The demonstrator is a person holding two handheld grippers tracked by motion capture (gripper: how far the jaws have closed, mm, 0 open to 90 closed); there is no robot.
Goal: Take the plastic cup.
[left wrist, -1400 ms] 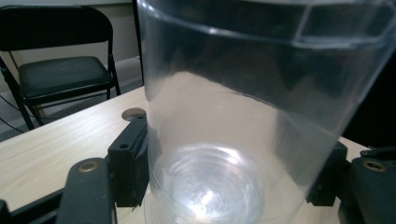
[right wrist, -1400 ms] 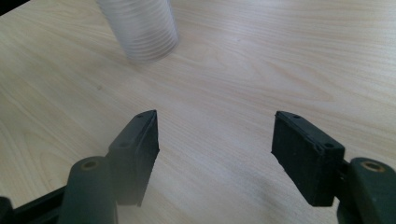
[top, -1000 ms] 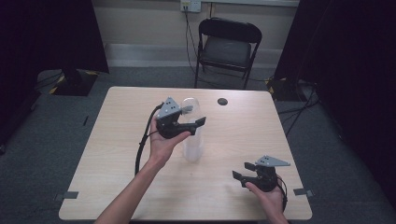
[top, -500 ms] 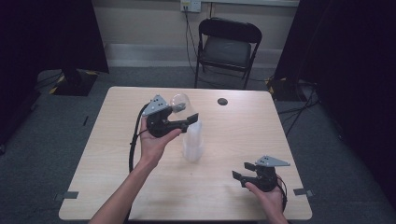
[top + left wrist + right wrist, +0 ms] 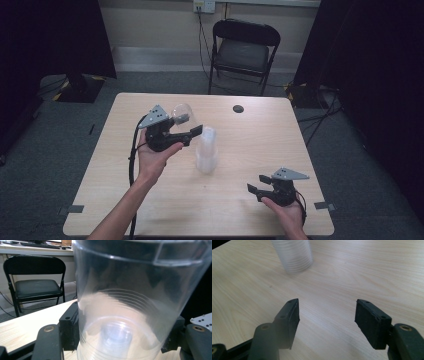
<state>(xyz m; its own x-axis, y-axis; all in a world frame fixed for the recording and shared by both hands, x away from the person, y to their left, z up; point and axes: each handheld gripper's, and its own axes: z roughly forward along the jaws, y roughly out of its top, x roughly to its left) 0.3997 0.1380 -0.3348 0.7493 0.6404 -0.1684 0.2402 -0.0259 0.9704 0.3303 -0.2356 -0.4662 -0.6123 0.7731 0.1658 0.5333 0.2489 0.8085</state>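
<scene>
My left gripper [image 5: 189,124] is held above the table's left half, shut on a clear plastic cup [image 5: 181,114] that is tilted and lifted off the table. In the left gripper view the cup [image 5: 130,302] stands close up, with a black pad pressed on each side of it. A stack of clear cups [image 5: 206,150] stands upright at the table's middle, just right of that gripper. My right gripper [image 5: 256,184] rests near the front right edge, open; its jaws have just been closing a little with nothing between them. In the right gripper view the stack [image 5: 293,256] stands ahead of the gripper [image 5: 327,320].
A small dark round thing [image 5: 238,108] lies near the far edge of the wooden table [image 5: 280,145]. A black folding chair [image 5: 245,50] stands behind the table. Black curtains hang at both sides.
The left hand has carried the clear cup leftward, away from the stack. The right hand has stayed where it was.
</scene>
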